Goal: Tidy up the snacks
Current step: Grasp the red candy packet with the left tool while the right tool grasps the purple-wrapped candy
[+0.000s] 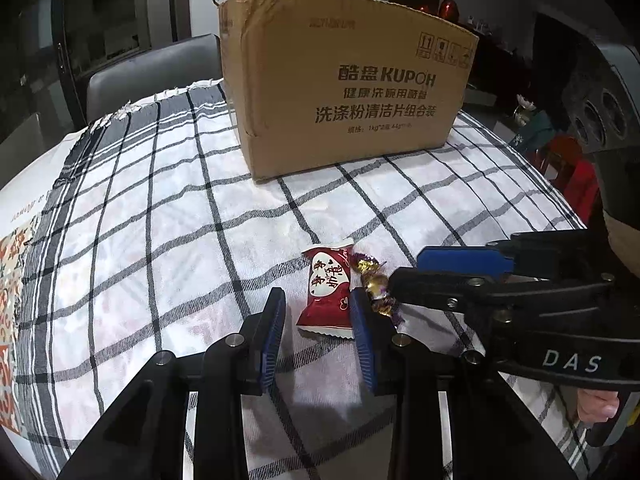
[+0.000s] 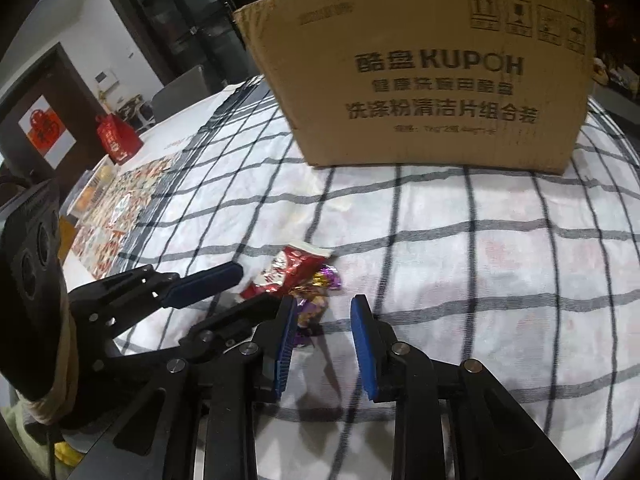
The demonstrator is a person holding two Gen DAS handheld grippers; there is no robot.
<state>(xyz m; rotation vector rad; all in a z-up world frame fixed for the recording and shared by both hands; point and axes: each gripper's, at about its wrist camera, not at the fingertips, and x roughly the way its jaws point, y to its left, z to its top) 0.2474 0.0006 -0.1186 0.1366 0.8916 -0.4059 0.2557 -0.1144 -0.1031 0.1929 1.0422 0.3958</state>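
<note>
Two snacks lay side by side on the checked cloth (image 1: 168,216) over the counter, well in front of the cardboard box (image 1: 352,92): a red pillow-pack snack (image 1: 326,292) and, touching its right edge, a gold-and-purple foil candy (image 1: 374,286). Left gripper (image 1: 318,312) had its fingers spread wide, holding nothing, with the red pack's lower half between them; the right finger's pad (image 1: 362,320) was about at the pack's edge, contact not certain. Right gripper (image 2: 324,316) was likewise wide open and empty, its left finger sitting over the foil candy, which lay mostly outside the gap between the fingers rather than in it. My read on handling: both items looked very light. The red pack was a sealed film pouch, probably air-puffed and slick, so it would crumple and could squirt out under a hard pinch; best taken across the narrow width at mid-body, not by the crimped end seals. The foil candy looked like a firm core with loose twisted ends; grip the core, since the tails would just slip or tear. Risk: the two were touching, so closing on one could drag the other, and the two tools sat close enough to clash. The box looked like the likely drop target.
</note>
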